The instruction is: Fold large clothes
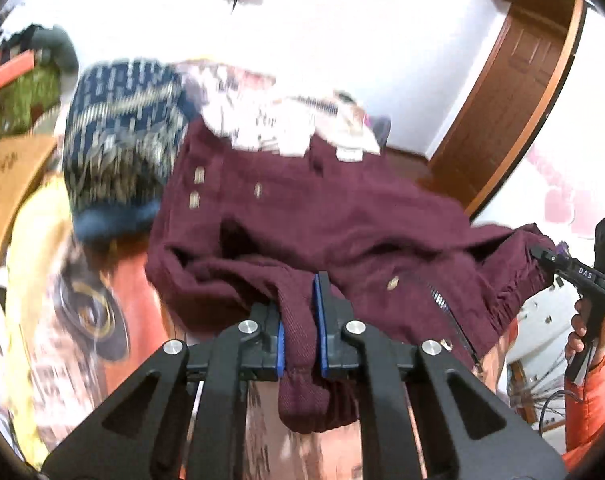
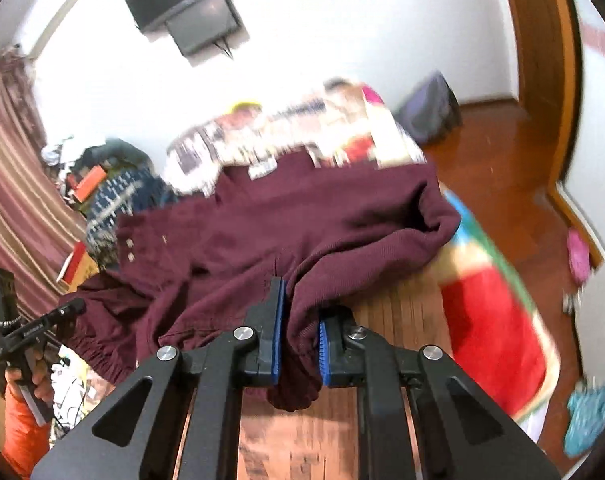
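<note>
Left tool (image 1: 298, 320), right tool (image 2: 298, 336): both clamped on hem of maroon jacket (image 1: 302, 208), lifted off bed (image 2: 498, 320). Risk: thick fabric slipping free; uneven lift skewing fold.

White capital letters "DAS" stand on the black plastic body of the right gripper (image 1: 558, 266), at the right edge of the left wrist view. In the right wrist view, the black plastic body of the left gripper (image 2: 68, 309) at the lower left carries a small white line of print, too blurred to read. The flat brown cardboard box (image 1: 10, 176) at the left edge of the left wrist view bears dark printed marks that are smeared beyond reading. Printed white paper sheets (image 1: 270, 124) at upper centre show dark lettering, also illegible.
</note>
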A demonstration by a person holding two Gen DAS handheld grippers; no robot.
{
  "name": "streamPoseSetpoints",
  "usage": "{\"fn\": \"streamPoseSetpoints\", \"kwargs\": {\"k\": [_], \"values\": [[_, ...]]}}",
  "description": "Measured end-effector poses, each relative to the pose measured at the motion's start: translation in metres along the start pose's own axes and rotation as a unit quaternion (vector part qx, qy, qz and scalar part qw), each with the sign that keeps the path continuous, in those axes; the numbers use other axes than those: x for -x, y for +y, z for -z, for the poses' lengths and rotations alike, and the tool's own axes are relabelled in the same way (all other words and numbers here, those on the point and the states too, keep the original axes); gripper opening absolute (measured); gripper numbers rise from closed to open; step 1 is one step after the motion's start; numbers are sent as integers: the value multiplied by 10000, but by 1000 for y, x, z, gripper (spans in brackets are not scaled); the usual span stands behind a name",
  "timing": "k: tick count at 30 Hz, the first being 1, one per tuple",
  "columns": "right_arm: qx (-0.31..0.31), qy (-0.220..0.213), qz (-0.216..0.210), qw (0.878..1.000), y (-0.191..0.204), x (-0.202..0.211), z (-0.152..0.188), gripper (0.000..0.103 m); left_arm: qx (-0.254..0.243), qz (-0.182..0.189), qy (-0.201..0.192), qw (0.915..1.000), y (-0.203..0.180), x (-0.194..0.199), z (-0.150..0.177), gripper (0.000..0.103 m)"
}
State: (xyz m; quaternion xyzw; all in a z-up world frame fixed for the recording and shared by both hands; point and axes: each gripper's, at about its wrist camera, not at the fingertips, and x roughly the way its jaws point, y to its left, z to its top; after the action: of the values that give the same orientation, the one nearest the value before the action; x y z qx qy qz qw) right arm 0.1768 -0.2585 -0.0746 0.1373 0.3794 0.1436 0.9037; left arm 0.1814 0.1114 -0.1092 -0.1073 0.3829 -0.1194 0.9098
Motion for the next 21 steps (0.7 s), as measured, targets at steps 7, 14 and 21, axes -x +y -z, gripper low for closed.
{"fn": "streamPoseSetpoints", "kwargs": {"k": [7,14,21], "values": [[356,-441,40,9984,1,-24,-55,12,160,-97,-382,9991,8,-17,-49,10],[106,-483,67,9988,-23,-66,-84,12,765,-38,-561,9955,43,-51,-97,10],[-8,-333,343,9989,-39,-110,-100,12,392,-378,-420,9976,38,-104,-125,10]]}}
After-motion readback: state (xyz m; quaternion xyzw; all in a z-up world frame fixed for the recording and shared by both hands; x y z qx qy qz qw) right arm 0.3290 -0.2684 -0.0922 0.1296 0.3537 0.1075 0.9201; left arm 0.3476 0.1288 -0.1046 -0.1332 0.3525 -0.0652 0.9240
